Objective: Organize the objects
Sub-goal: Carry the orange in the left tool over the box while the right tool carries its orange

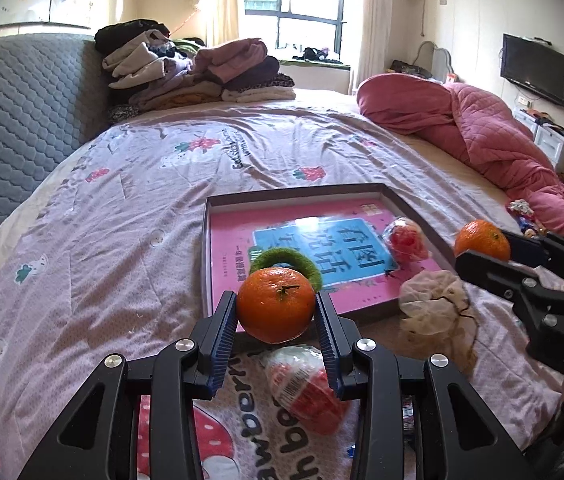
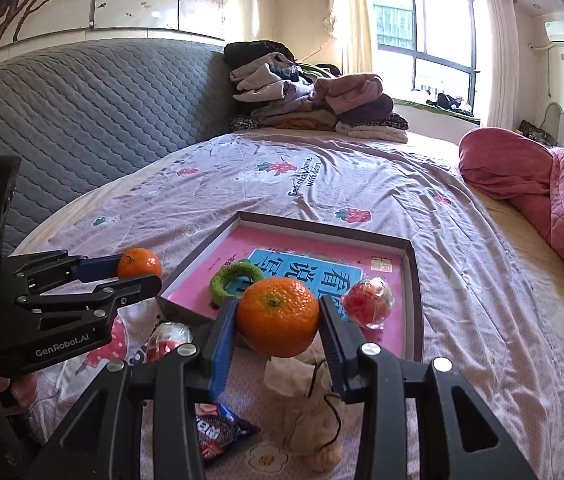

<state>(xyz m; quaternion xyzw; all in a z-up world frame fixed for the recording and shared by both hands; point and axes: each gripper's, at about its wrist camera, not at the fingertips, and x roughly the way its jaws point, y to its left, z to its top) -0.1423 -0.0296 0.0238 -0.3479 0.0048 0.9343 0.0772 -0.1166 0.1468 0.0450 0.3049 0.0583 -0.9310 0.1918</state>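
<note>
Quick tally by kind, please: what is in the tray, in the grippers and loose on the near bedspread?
Oranges: 2, one in the left gripper, one in the right gripper
Red wrapped packs: 2, one in the tray, one on the bedspread
Green ring: 1, in the tray
Beige drawstring pouch: 1
Dark snack packet: 1
Total: 7

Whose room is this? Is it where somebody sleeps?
Yes, most likely a bedroom in someone's home. There is a big bed with a strawberry-print sheet, a rolled-up pink quilt, folded clothes stacked by the padded headboard, and a TV on the wall.
</note>
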